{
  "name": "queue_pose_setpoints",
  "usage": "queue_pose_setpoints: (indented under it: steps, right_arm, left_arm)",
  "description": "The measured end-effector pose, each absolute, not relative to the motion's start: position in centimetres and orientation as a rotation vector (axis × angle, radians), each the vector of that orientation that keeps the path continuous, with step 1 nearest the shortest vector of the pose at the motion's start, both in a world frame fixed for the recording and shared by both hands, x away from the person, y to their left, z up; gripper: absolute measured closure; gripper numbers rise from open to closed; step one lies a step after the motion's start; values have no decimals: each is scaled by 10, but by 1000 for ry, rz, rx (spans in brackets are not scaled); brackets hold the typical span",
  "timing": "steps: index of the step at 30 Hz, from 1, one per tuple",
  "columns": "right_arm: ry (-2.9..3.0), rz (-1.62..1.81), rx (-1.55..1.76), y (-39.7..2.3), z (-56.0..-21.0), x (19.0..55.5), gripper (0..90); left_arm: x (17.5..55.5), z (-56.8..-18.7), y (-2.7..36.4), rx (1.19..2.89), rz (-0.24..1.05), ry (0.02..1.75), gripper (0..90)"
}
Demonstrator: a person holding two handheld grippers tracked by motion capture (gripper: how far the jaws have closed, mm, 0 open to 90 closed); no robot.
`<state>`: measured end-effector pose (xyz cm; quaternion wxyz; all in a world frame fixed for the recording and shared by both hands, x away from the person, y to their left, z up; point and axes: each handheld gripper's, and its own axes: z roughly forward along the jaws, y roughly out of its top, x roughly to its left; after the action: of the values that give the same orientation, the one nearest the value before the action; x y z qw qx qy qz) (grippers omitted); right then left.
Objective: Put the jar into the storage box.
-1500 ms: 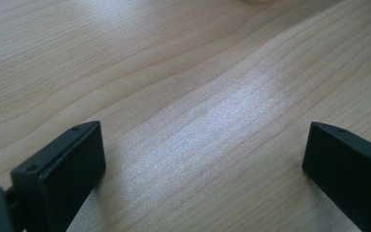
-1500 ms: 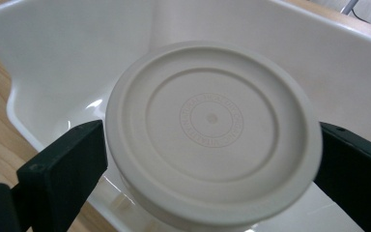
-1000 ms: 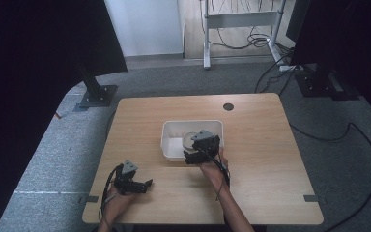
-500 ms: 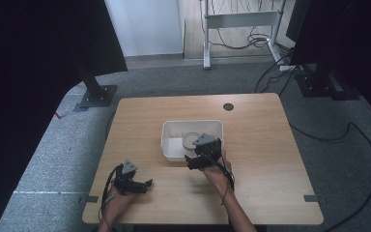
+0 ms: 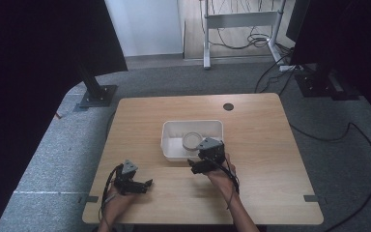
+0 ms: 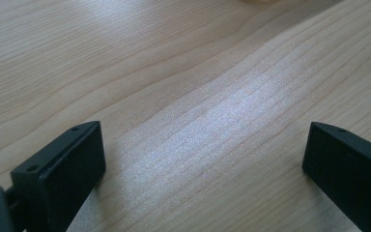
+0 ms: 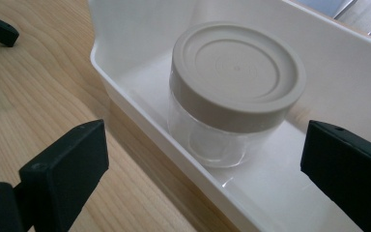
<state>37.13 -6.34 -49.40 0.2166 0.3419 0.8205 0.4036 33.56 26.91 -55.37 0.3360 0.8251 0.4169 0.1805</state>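
Jar: a clear jar (image 7: 234, 101) with grey lid stood upright inside the white bin (image 5: 174, 145) on the tabletop (image 5: 270, 145).
Right tongs (image 5: 204, 164): wide, empty, near the bin's front wall.
Left tongs (image 5: 134, 184): wide, empty, over bare wood.
Advice: probably lift over the wall, then center on the jar.

The high view is evenly lit but soft and a little grainy; the bench (image 5: 251, 193) is bright, while dark panels at both upper corners are almost black. In the left gripper view, a pale sheen of glare runs diagonally across the wood, and the near black jaws look slightly blurred. In the right gripper view, the white tray (image 7: 140, 104) is bright and the jar (image 7: 232, 96) throws only a faint shadow.
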Motion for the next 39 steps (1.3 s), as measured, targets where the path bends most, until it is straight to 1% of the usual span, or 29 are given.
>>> queue_pose_setpoints:
  steps: [39]
  right_arm:
    - [2242,1133,1019,-116,-505,343,27]
  left_arm:
    - [335,-554,269,2148,474,1092,12]
